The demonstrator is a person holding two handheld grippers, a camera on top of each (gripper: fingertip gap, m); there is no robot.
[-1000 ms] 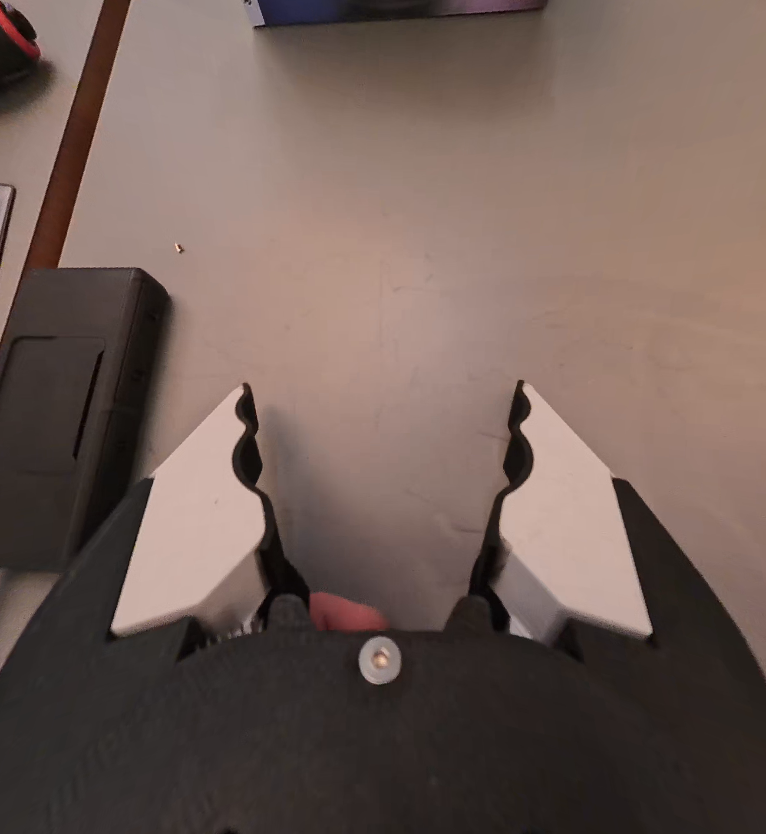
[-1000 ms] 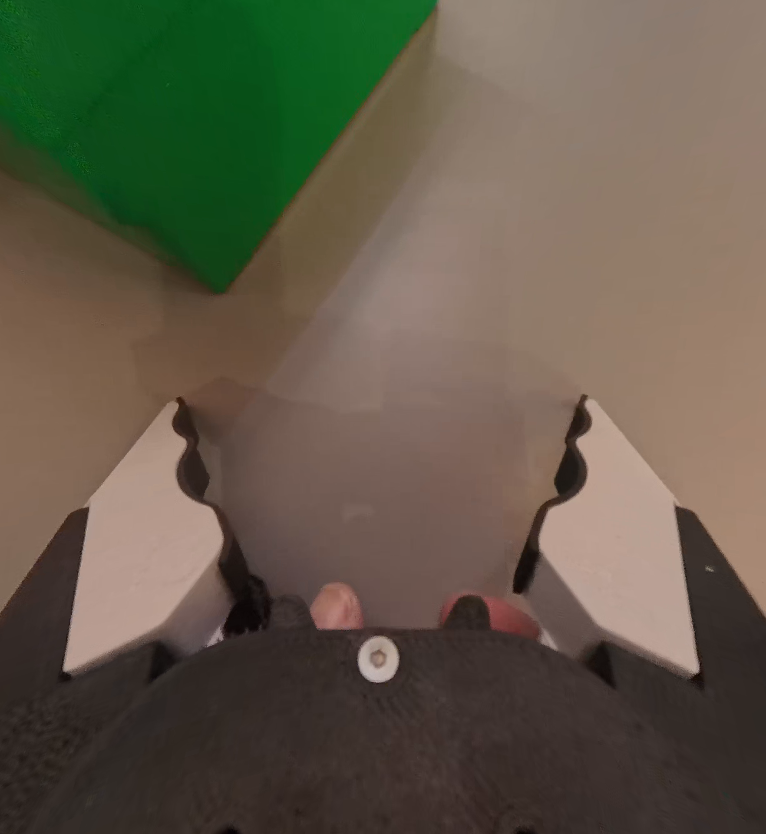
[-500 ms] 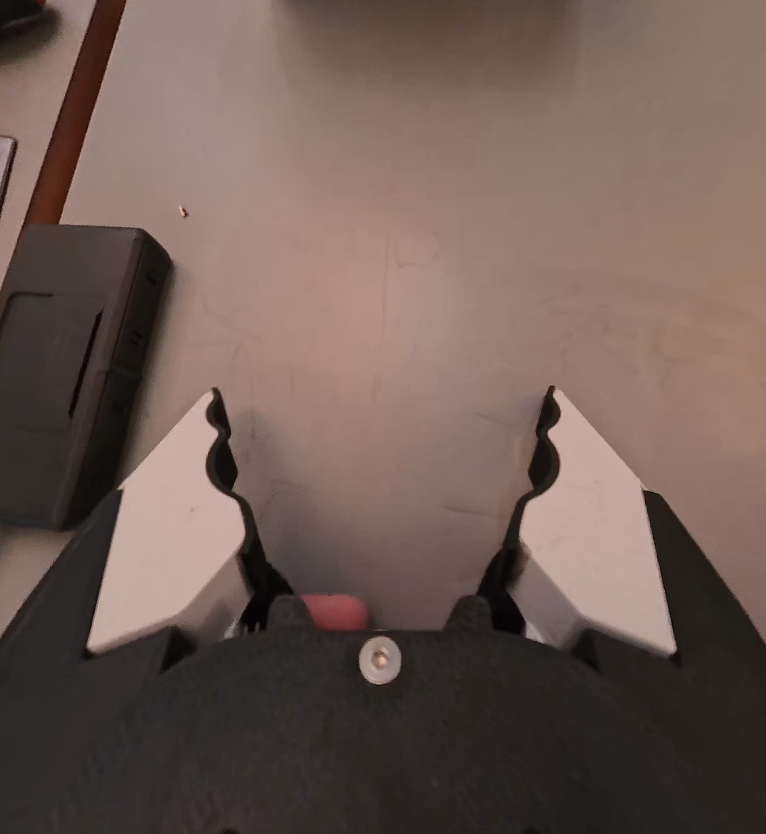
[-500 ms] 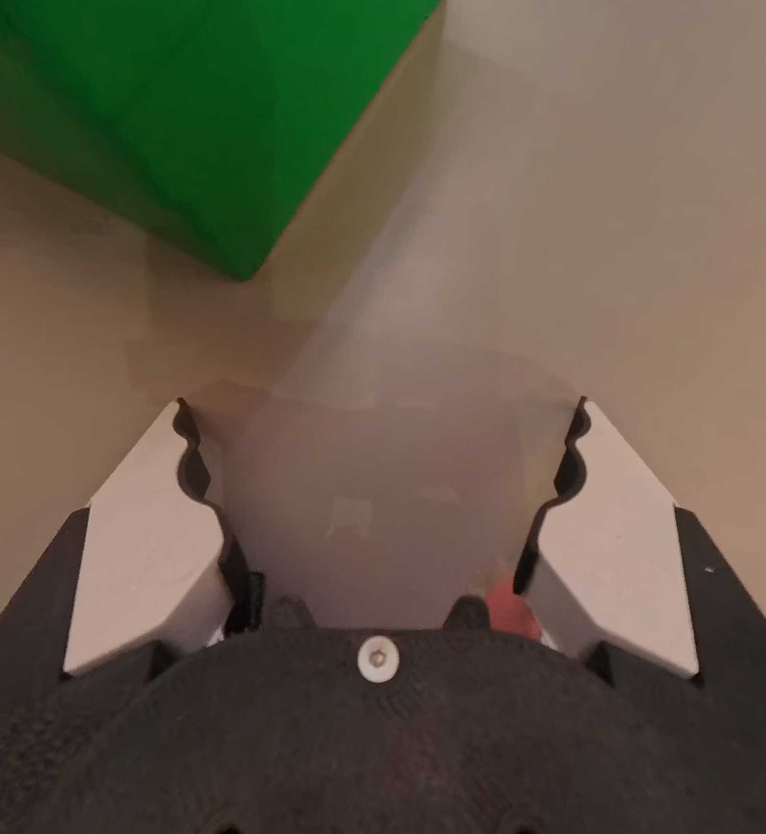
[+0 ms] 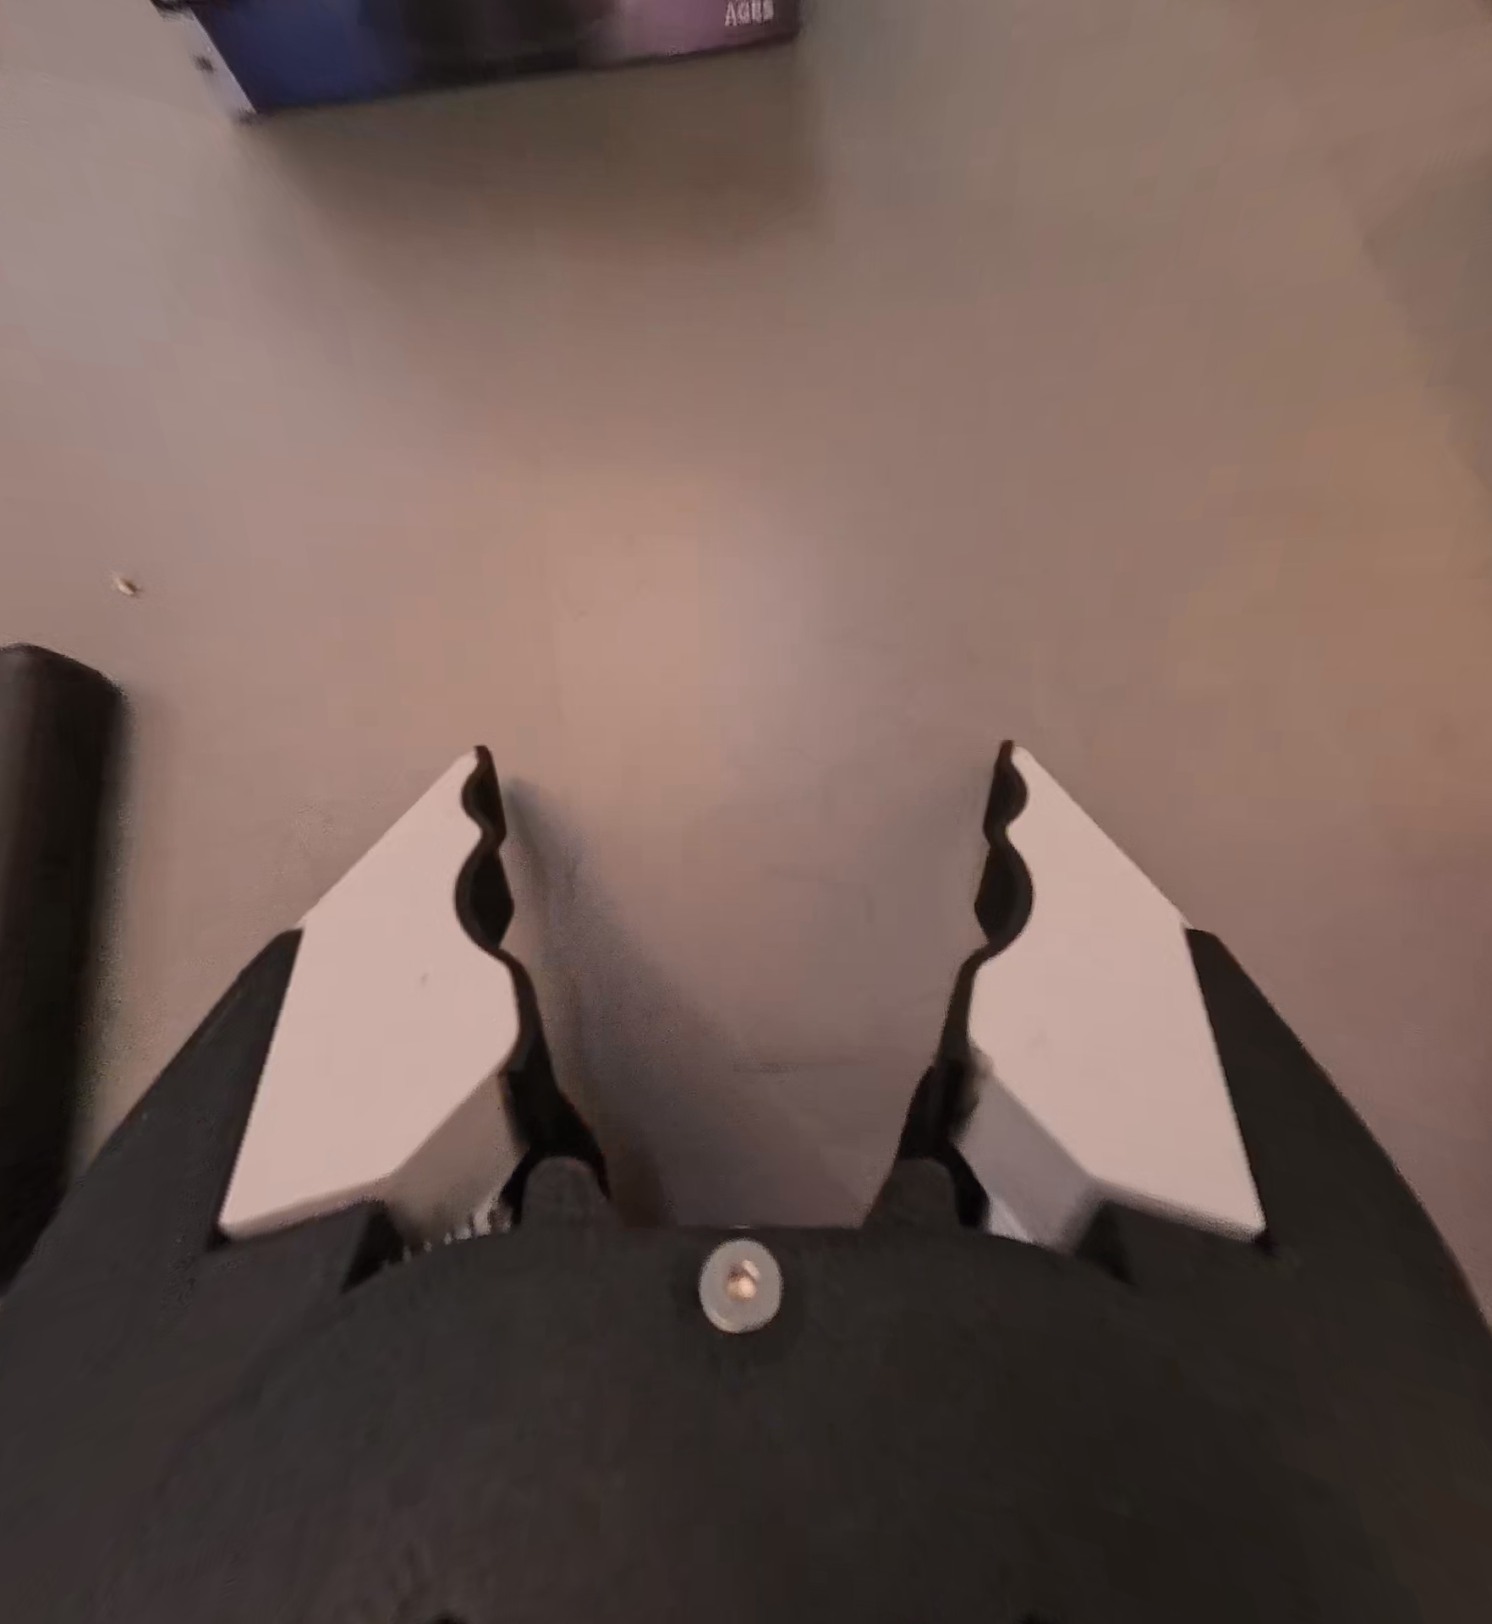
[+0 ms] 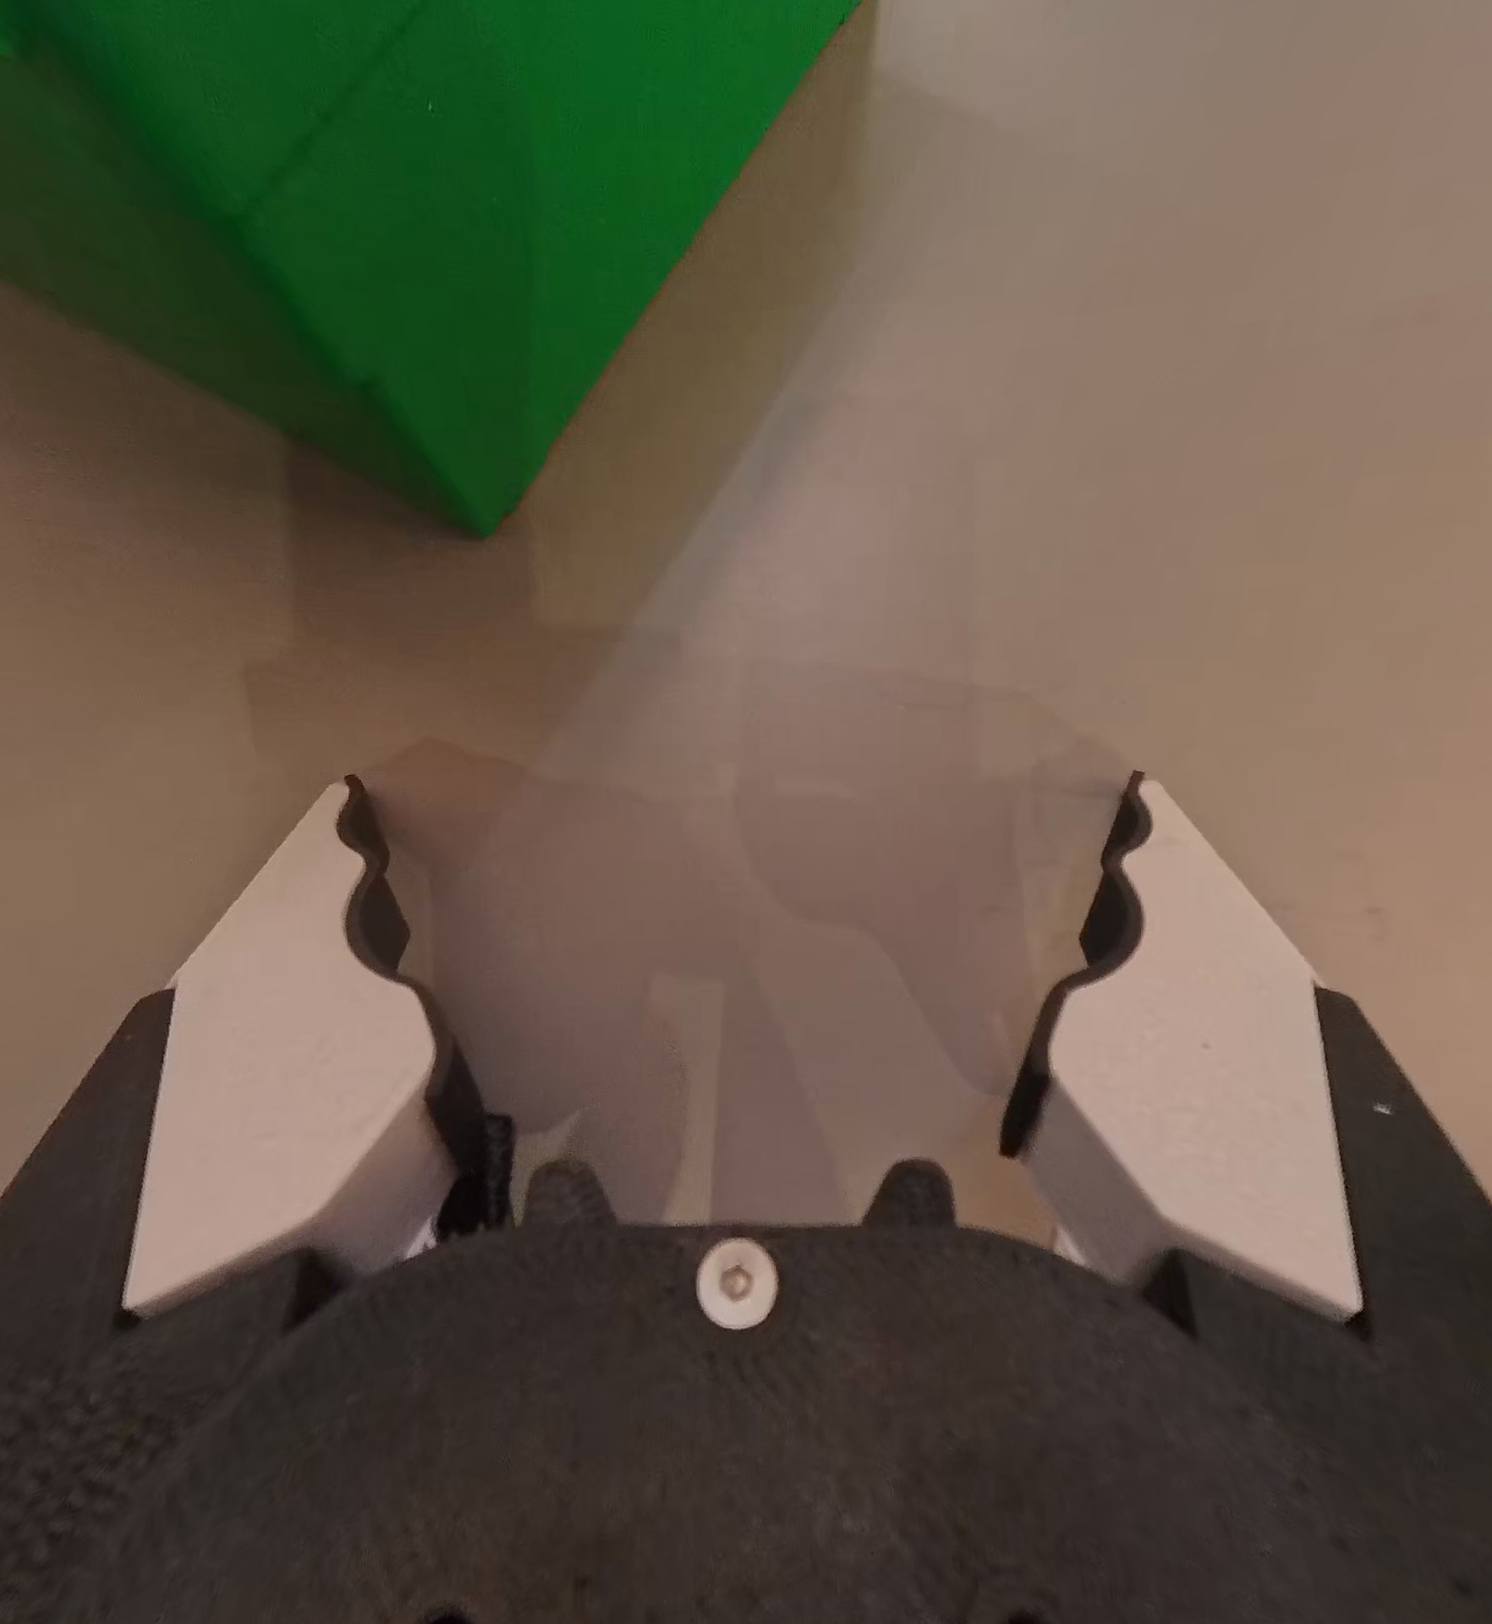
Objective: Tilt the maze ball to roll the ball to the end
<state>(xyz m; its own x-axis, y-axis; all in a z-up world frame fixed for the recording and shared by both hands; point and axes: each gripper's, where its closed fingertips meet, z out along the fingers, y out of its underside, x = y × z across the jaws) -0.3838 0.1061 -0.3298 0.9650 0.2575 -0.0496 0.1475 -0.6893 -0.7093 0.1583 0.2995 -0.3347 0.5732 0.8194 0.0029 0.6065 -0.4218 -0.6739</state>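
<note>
No maze ball shows in either view. In the left wrist view my left gripper [image 5: 742, 756] is open above the bare grey table [image 5: 725, 439], with nothing between its white fingers [image 5: 391, 984]. In the right wrist view my right gripper [image 6: 742, 782] is open wide above the beige table [image 6: 1164, 439], with only shadow between its white fingers [image 6: 285, 1054].
A black box [image 5: 13, 967] lies at the left edge of the left wrist view. A dark blue box [image 5: 496, 44] lies at the top, beyond the gripper. A large green box [image 6: 329, 220] fills the upper left of the right wrist view, just ahead of the left fingertip.
My left gripper opened wider, then narrowed again, and shifted right, so the black box slid towards the left edge. The green box has moved closer in the right wrist view.
</note>
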